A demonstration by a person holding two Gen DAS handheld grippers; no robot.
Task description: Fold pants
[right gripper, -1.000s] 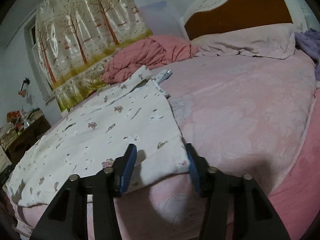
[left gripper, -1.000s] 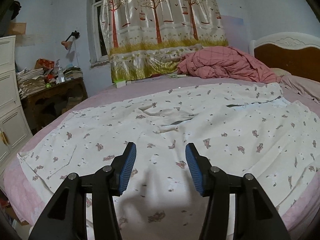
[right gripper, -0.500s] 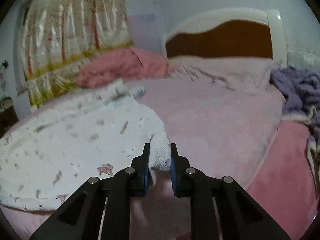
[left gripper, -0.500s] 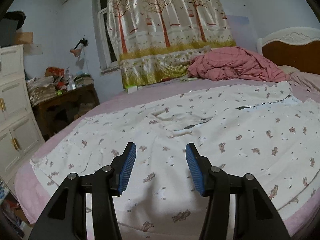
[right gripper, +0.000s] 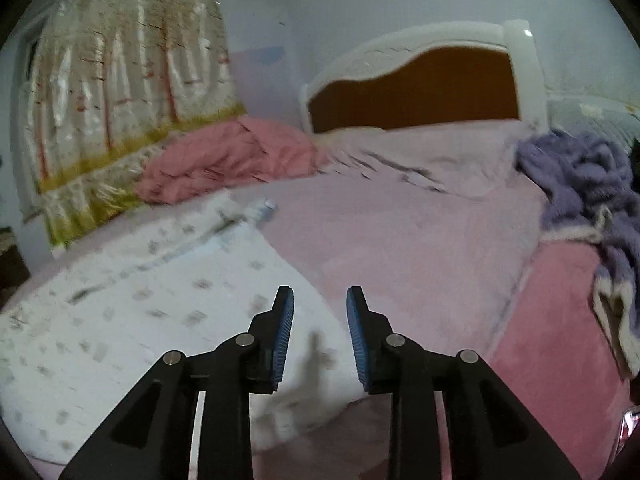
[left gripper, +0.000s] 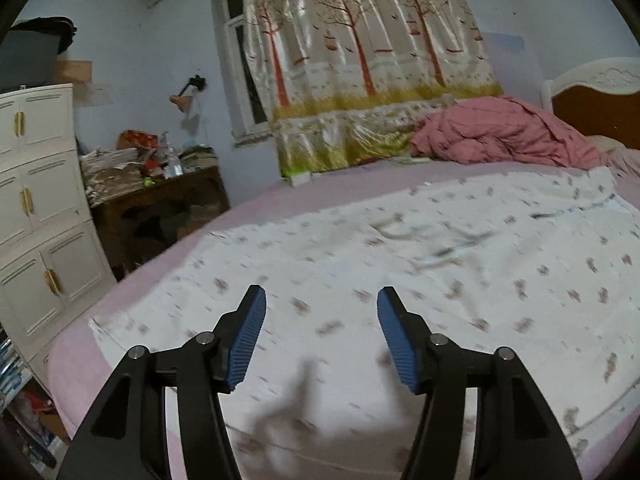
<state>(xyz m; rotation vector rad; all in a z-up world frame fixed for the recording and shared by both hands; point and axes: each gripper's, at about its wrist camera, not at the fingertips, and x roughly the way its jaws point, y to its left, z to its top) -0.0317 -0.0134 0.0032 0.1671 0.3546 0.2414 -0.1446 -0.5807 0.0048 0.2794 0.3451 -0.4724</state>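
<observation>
White pants (left gripper: 460,280) with small pinkish prints lie spread flat across the pink bed. My left gripper (left gripper: 321,296) hovers over their near part, towards the left end. Its jaws are opening and nothing is between the blue pads. In the right wrist view the pants (right gripper: 140,300) fill the left half, with their right edge running under my right gripper (right gripper: 320,294). That gripper hangs a little above the cloth's near right corner. Its jaws are opening, with no cloth between them.
A crumpled pink quilt (left gripper: 500,136) lies at the back by the tree-print curtain (left gripper: 368,60). The headboard (right gripper: 420,88) stands beyond a pillow. A purple blanket (right gripper: 588,184) is heaped on the right. A white cabinet (left gripper: 36,208) and a cluttered wooden table (left gripper: 160,208) stand left of the bed.
My right gripper shut on the pants' near right corner, then let it go and rose. My left gripper swung towards the pants' left end and its jaws widened.
</observation>
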